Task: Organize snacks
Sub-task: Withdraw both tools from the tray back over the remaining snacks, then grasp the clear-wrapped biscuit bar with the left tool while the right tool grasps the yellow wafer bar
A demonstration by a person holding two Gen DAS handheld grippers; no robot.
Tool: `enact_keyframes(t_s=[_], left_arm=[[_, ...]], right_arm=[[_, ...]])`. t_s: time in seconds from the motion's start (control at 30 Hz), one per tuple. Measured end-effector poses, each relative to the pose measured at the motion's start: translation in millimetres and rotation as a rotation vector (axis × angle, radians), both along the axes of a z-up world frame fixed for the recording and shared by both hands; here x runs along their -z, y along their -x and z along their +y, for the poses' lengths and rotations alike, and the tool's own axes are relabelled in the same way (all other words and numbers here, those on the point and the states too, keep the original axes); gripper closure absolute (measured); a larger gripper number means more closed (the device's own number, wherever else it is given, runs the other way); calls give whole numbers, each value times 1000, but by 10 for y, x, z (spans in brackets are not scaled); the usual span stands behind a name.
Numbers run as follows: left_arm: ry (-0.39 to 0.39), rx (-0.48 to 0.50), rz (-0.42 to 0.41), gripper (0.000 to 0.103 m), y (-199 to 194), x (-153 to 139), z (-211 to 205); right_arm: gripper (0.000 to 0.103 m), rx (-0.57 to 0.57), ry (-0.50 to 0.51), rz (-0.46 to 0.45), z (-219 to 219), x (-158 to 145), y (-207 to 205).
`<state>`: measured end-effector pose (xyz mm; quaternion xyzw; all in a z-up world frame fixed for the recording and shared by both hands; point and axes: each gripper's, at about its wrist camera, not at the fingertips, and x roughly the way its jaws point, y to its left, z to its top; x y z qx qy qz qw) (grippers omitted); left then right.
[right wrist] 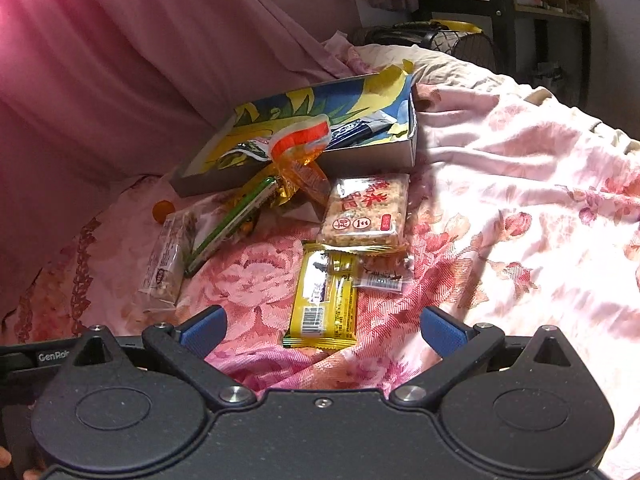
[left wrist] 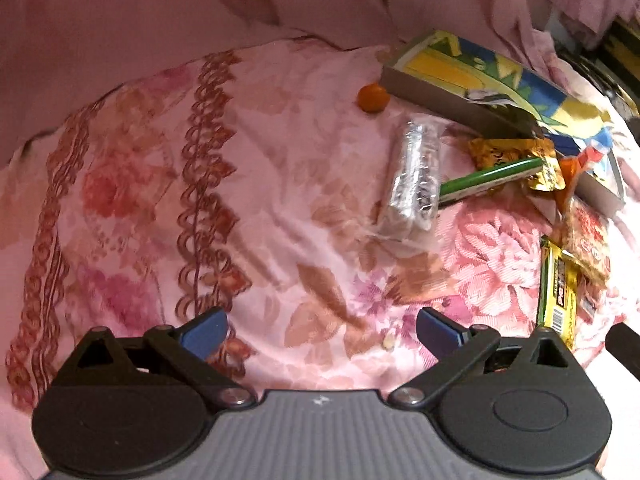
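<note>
A shallow box point(right wrist: 360, 156) with a blue and yellow printed inside lies on the floral bedspread; the same box point(left wrist: 436, 88) shows at the upper right of the left wrist view. In front of it lie a clear-wrapped bar point(left wrist: 414, 180), a green stick pack point(left wrist: 492, 176), a golden wrapper point(left wrist: 508, 150), a small orange ball point(left wrist: 373, 98), a rice-cracker pack point(right wrist: 366, 212) and a yellow bar point(right wrist: 326, 300). An orange-and-white packet point(right wrist: 300, 140) hangs over the box's rim. My left gripper point(left wrist: 322, 330) is open above bare bedspread. My right gripper point(right wrist: 322, 328) is open just short of the yellow bar.
A pink curtain point(right wrist: 120, 60) hangs behind the bed. A dark wire basket point(right wrist: 440, 40) and a shelf unit point(right wrist: 520, 0) stand beyond the bed's far edge. Rumpled floral bedspread point(right wrist: 520, 184) stretches to the right of the snacks.
</note>
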<state>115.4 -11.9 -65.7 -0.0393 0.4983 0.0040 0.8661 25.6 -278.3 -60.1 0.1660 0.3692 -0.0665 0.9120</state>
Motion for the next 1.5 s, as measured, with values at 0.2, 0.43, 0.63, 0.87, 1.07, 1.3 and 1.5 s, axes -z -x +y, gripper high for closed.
enact_keyframes(t_s=[0.2,0.43,0.63,0.87,1.07,1.3,1.5], left_arm=[[-4,123,-36,0,-175,-124,-105],[-12,259,-67,0,-479,-174,-156],[64,271,-79,0,-741,-127,-88],[145,257,-54,0,-1103,63,-48],[176,260,-90,1,-1241,151,-55],[160,276,-92,15,-1241,223,-81],[177,298,-92,24,-1246,229,-86]], right_arm=[[1,22,-2,-10,-5,22,-28],[1,67,13,20,-22,174,-150],[1,22,91,42,139,313,-349],[1,2,134,85,232,480,-552],[1,84,71,121,117,671,-720],[2,42,115,99,222,655,-712],[20,21,102,88,234,639,-700]])
